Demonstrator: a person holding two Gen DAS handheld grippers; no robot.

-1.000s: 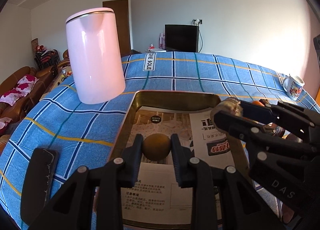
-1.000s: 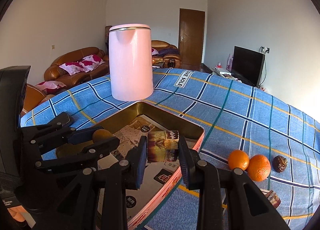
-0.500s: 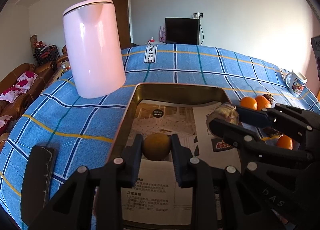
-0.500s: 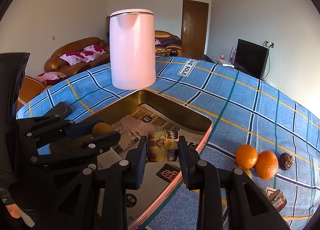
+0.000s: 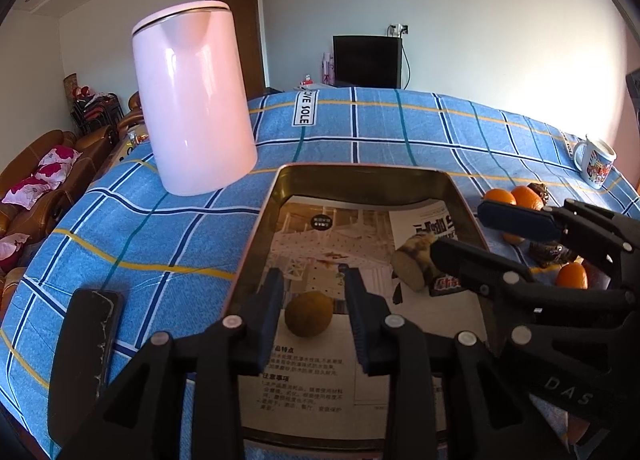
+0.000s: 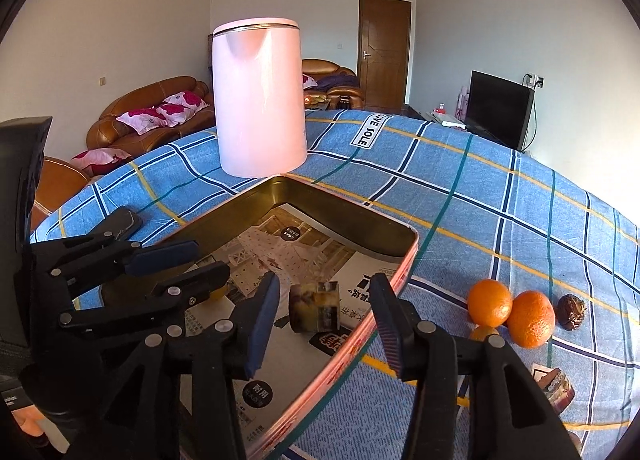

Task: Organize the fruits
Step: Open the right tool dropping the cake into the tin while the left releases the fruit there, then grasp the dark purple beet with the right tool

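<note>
A gold metal tray (image 5: 276, 195) lined with printed paper lies on the blue checked tablecloth. My left gripper (image 5: 314, 308) is open, its jaws apart on either side of a round brown fruit (image 5: 309, 314) lying in the tray. My right gripper (image 6: 324, 310) is open over the tray's right side (image 6: 404, 244), with a brown mottled chunk (image 6: 316, 312) lying on the paper between its jaws; the chunk also shows in the left wrist view (image 5: 414, 266). Oranges (image 6: 510, 310) and a dark dried fruit (image 6: 572, 312) lie on the cloth to the right of the tray.
A tall pink kettle (image 5: 194, 99) stands behind the tray's left corner. A black phone (image 5: 82, 356) lies left of the tray. A printed mug (image 5: 596, 159) stands at the far right. Another wrapped brown piece (image 6: 554, 386) lies near the table's front right.
Both grippers have opened and let go: the brown fruit and the mottled chunk now lie in the tray. Both grippers have drawn back a little.
</note>
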